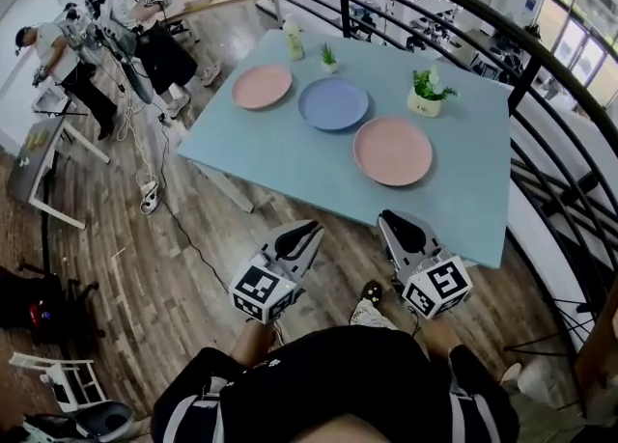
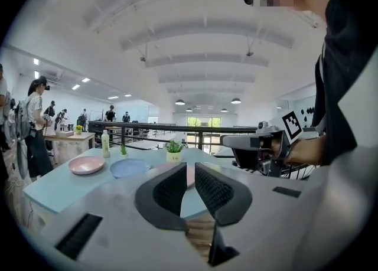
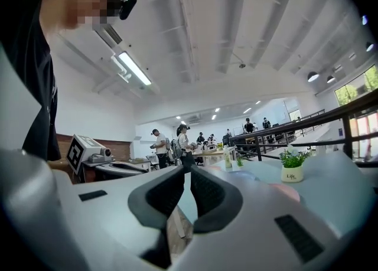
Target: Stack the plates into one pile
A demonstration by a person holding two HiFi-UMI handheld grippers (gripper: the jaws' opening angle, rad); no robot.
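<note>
1. The left gripper [image 2: 190,167] and the right gripper [image 3: 186,170] each carry dark, ribbed, curved jaws. Both pairs are closed together with nothing between them.
2. Ahead of both, three round, smooth plates lie unstacked on a pale-blue rectangular table [image 1: 463,190]. The near pink plate [image 1: 392,151] is ahead of the right gripper, the blue plate [image 1: 333,103] is farther on, and the far pink plate [image 1: 262,86] is farthest, to the left.
3. Beyond the plates stand two potted greens, a small plant [image 1: 329,57] and a white-potted plant [image 1: 425,96], and one bottle [image 1: 293,39].
</note>
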